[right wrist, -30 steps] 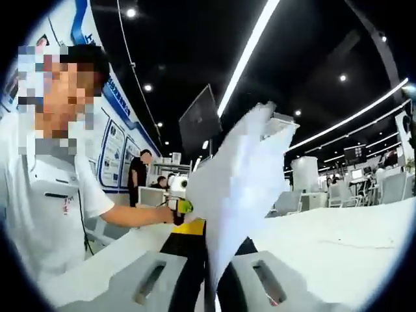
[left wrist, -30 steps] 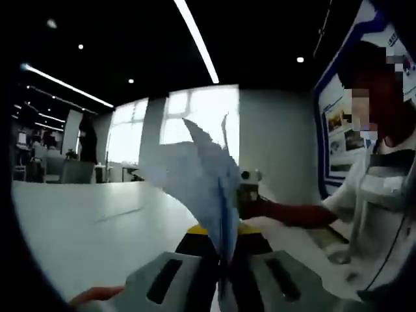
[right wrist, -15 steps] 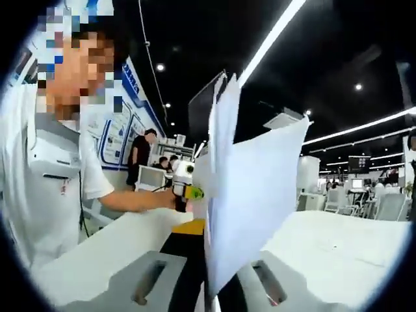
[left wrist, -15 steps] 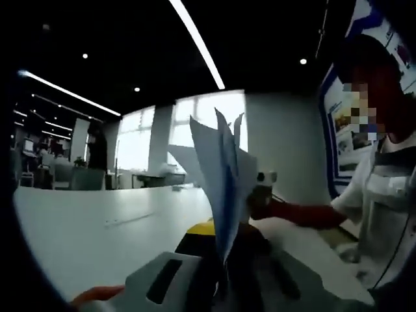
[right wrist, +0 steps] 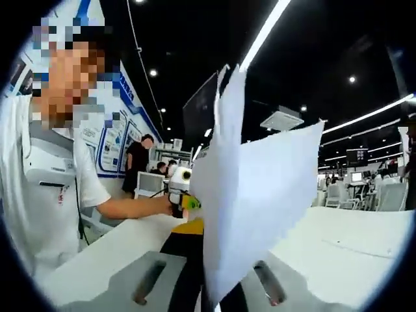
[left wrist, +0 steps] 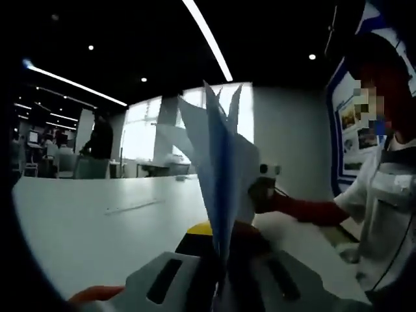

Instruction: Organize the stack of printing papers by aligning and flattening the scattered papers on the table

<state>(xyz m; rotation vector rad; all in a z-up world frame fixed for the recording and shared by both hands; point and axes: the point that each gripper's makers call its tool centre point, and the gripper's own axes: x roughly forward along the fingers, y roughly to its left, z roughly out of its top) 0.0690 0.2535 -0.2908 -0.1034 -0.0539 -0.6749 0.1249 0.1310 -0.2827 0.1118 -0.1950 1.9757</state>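
Since 0.5 s ago, papers (left wrist: 221, 175) in the left gripper view stand taller and more upright, their tips fanned toward 12 o'clock. Left gripper (left wrist: 221, 286): jaws closed on the sheets' lower edge, above the white table (left wrist: 84, 221). Right gripper (right wrist: 208, 286): jaws clamped on the same papers (right wrist: 253, 195), 1 sheet spreading toward 2 o'clock. Opposite gripper (right wrist: 182, 198) shows at 9 o'clock of the sheets, held by the person's hand (right wrist: 162, 205).

a dark ceiling carries long light strips (left wrist: 207, 38) and small spotlights. bright windows (left wrist: 140, 133) stand beyond the white table (left wrist: 97, 221). blue-framed posters (right wrist: 116, 151) line the wall; distant desks with monitors (right wrist: 359, 155).
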